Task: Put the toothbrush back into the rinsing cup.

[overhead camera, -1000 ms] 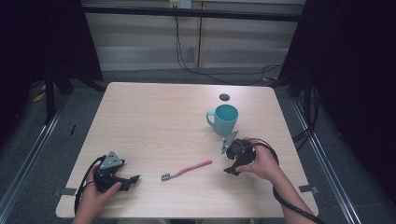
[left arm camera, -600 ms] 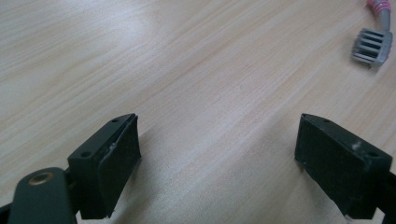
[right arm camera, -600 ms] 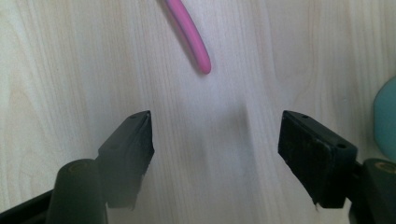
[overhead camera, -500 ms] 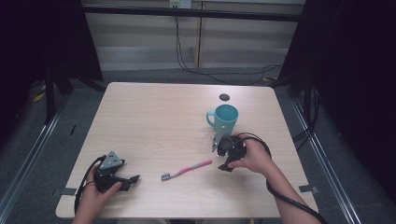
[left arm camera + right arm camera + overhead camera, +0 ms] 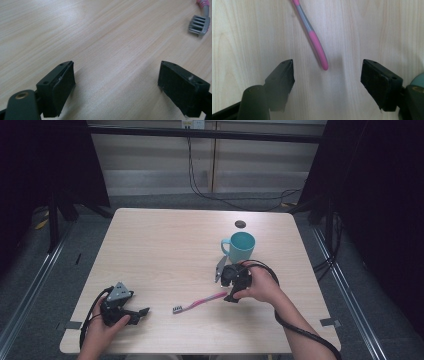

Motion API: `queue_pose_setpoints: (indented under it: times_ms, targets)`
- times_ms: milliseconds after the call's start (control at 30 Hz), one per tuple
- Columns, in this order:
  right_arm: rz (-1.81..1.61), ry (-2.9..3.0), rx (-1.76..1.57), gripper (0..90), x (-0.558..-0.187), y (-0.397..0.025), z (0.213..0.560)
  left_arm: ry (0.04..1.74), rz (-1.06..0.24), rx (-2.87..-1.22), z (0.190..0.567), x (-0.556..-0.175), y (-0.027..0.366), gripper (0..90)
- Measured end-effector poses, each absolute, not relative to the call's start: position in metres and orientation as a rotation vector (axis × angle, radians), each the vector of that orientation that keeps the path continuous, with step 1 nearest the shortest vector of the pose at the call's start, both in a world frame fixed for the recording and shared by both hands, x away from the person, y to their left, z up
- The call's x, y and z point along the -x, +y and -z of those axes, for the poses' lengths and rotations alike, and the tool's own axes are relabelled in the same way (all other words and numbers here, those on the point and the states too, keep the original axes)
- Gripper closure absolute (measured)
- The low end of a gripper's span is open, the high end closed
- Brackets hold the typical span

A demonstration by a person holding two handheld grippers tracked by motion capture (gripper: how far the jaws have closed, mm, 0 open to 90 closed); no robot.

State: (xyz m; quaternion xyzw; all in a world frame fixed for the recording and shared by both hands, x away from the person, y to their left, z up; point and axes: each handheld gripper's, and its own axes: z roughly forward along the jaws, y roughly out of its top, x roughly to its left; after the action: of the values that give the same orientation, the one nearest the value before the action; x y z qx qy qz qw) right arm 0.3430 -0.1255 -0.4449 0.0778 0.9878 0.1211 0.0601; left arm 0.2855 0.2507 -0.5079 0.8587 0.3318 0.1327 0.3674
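Pink toothbrush (image 5: 199,302) lies near-centre on the table (image 5: 150,250); the right gripper view shows its handle end between the right gripper's (image 5: 327,75) wide-apart jaws. Left gripper (image 5: 116,80), jaws apart, sits by the near-left edge, bare wood between it and the toothbrush; the high view adds a mug (image 5: 240,246) beyond.

Wooden table (image 5: 150,250), grey floor (image 5: 40,285), dark curtains (image 5: 380,195).

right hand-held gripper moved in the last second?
Yes. The right hand-held gripper has shifted left along the table, away from the right edge, and now sits below the teal ceramic mug, over the pink plastic toothbrush handle end.
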Motion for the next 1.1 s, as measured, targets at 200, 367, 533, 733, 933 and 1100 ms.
queue_pose_setpoints:
  times_ms: [200, 367, 533, 733, 933, 1100]
  targets:
    - [-0.368, 2.996, -0.196, 28.3, -0.345, -0.115, 0.443, 0.852, -0.341, -2.205, 0.508, -0.286, 0.251, 13.8]
    - [-0.368, 2.999, -0.166, 29.2, -0.348, -0.108, 0.442, 0.852, -0.34, -2.205, 0.508, -0.286, 0.251, 13.8]
    - [-0.355, 3.002, -0.156, 29.6, -0.349, -0.101, 0.441, 0.852, -0.34, -2.205, 0.508, -0.286, 0.251, 13.8]
    - [-0.358, 3.007, -0.14, 30.3, -0.351, -0.094, 0.442, 0.852, -0.339, -2.205, 0.508, -0.286, 0.251, 13.7]
    - [-0.349, 3.014, -0.114, 33.4, -0.351, -0.085, 0.445, 0.852, -0.339, -2.204, 0.508, -0.286, 0.251, 13.7]
    - [-0.361, 3.036, -0.079, 39.3, -0.351, -0.081, 0.447, 0.852, -0.34, -2.205, 0.508, -0.286, 0.251, 13.7]
